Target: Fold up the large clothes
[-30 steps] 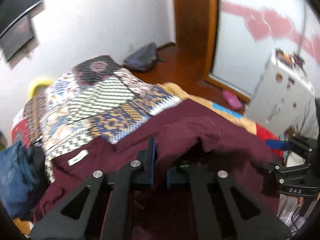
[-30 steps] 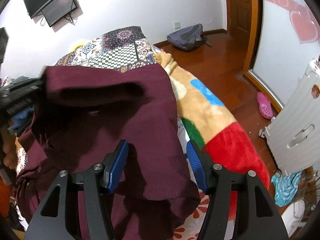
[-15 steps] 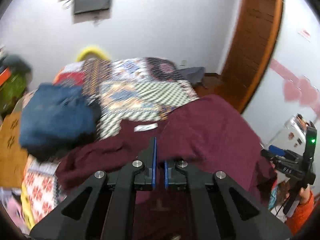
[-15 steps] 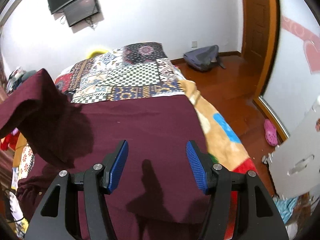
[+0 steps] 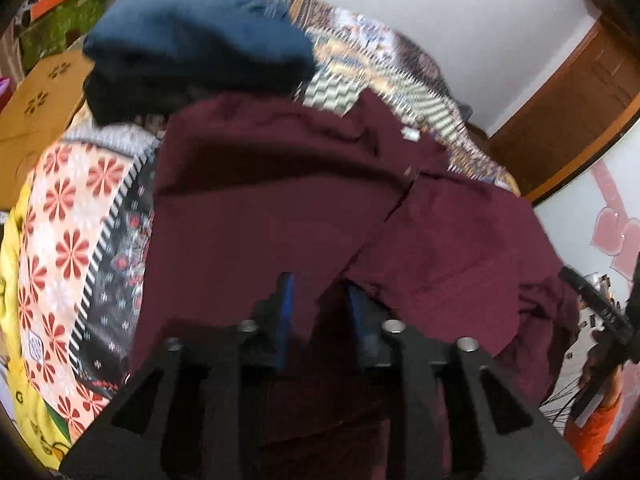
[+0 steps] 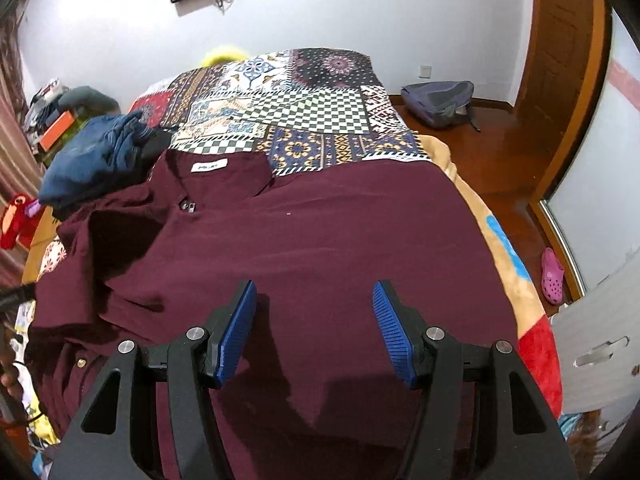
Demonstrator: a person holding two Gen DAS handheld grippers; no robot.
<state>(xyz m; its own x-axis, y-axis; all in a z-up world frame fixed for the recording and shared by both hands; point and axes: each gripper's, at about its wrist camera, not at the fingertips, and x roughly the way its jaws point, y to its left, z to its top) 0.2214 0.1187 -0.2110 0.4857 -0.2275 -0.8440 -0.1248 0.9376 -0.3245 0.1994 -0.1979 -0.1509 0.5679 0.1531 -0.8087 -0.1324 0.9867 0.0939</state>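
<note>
A large maroon shirt [image 6: 340, 232] is spread over the bed, its collar and white label [image 6: 209, 167] toward the far left. One side panel is folded over its body, seen close in the left wrist view as maroon shirt cloth [image 5: 280, 200]. My left gripper [image 5: 320, 304] hovers low over that fold. Its jaws are opening, with maroon cloth lying loose in the gap and neither pad pressing on it. My right gripper [image 6: 316, 320] stands open just above the shirt's lower middle, with nothing between its blue pads [image 6: 242, 332].
A dark blue clothes pile [image 6: 92, 156] sits left of the collar on the patchwork quilt [image 6: 304, 108]. A grey backpack [image 6: 438, 102] and a pink shoe [image 6: 554, 280] lie on the wooden floor. A white appliance [image 6: 592, 352] stands at the bed's right.
My left gripper swung across to the bed's left side and downward, carrying the maroon fold, and its shut jaws have parted. The raised cloth now lies on the shirt. My right gripper shifted slightly, still open.
</note>
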